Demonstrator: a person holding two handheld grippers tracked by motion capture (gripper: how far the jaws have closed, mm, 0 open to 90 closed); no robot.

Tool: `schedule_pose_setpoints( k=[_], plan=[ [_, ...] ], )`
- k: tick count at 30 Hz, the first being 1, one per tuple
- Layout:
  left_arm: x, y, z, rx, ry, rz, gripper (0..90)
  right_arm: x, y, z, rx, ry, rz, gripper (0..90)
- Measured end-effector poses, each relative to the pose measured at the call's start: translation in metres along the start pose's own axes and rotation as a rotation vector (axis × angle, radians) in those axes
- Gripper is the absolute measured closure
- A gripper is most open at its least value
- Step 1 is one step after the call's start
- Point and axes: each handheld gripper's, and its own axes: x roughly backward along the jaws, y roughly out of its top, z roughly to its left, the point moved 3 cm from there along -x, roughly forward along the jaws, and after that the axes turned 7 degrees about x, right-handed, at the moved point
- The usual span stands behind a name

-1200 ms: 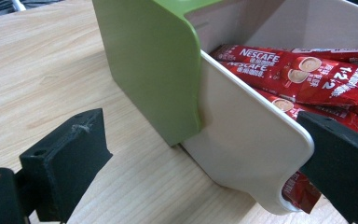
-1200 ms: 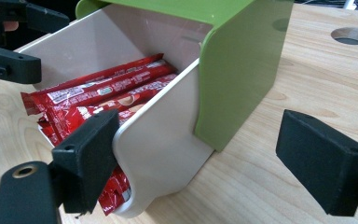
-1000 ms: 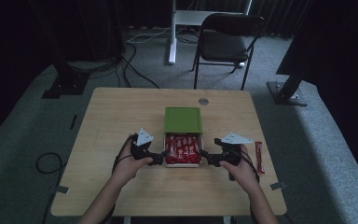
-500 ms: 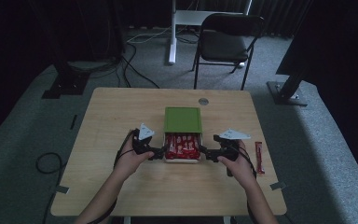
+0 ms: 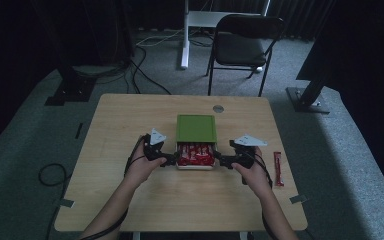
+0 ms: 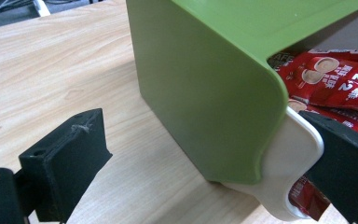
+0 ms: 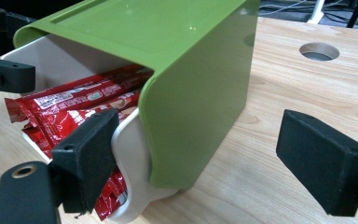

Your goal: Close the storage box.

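Observation:
A green box sleeve (image 5: 196, 128) lies mid-table with its white drawer (image 5: 195, 166) pulled out toward me, full of red sachets (image 5: 195, 153). My left gripper (image 5: 169, 161) is at the drawer's left front corner and my right gripper (image 5: 220, 161) at its right front corner. In the left gripper view the left gripper (image 6: 200, 161) is open, straddling the sleeve's (image 6: 205, 84) corner, with one jaw against the white drawer (image 6: 293, 154). In the right gripper view the right gripper (image 7: 209, 158) is open astride the sleeve's (image 7: 200, 98) side wall, with one jaw by the sachets (image 7: 70, 112).
A single loose red sachet (image 5: 277, 169) lies near the table's right edge. A round cable hole (image 5: 218, 108) sits behind the box. A chair (image 5: 242, 47) and desk legs stand beyond the table. Bare wood lies to both sides and in front.
Both grippers have moved slightly forward, away from me, and the white drawer has slid a little way into the green sleeve.

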Motion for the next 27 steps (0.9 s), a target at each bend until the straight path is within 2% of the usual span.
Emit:
schedule_pose_setpoints(
  k=[9, 27],
  plan=[
    [-0.009, 0.001, 0.002, -0.010, 0.028, 0.010, 4.9, -0.006, 0.005, -0.004, 0.002, -0.028, 0.019, 13.4],
    [-0.015, 0.005, 0.008, 0.010, 0.033, 0.016, 4.9, -0.012, 0.009, -0.008, -0.010, -0.052, 0.020, 13.3]
  ],
)
